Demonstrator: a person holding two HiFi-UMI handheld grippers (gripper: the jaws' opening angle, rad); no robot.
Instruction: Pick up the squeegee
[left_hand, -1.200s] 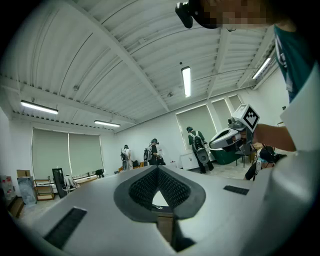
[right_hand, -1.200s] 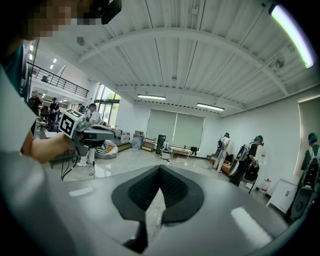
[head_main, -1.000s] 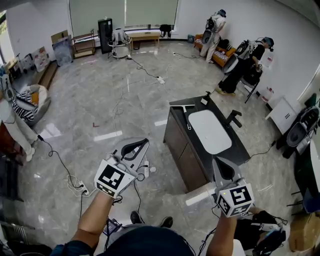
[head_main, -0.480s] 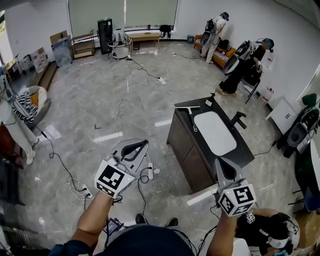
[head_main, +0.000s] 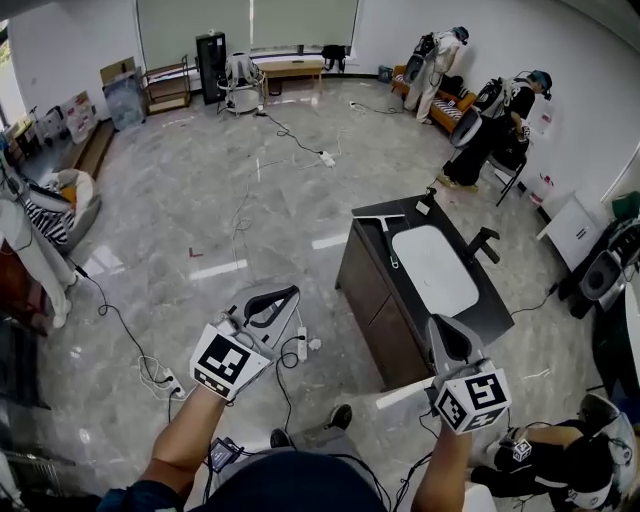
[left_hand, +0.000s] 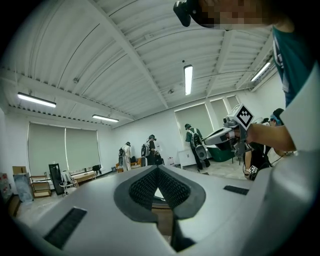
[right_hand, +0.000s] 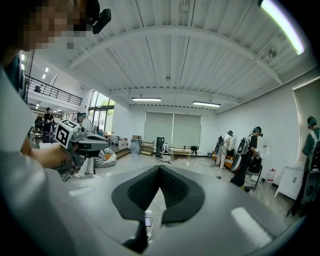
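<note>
The squeegee (head_main: 386, 236) lies flat on the dark counter (head_main: 496, 302) of a sink cabinet, at about 10 o'clock from the white basin (head_main: 435, 270). Its blade sits crosswise at the far end and its handle runs back toward me along the basin's left edge. It is well apart from both of my tools.

My left gripper (head_main: 291, 293) is held out over the grey floor (head_main: 200, 200), aimed toward 1 o'clock and roughly level, with the squeegee off at its 1 o'clock. Its jaws are pressed together, pad against pad, with nothing between them. My bare left forearm (head_main: 185, 442) rises from the bottom edge at a slant behind the marker cube.

My right gripper (head_main: 434, 322) reaches forward near the cabinet's near end, pointing close to 12 o'clock, with the squeegee at its 11 o'clock. Its jaws are also closed on each other and empty. My right forearm (head_main: 441, 472) comes nearly straight up from the lower edge.
</note>
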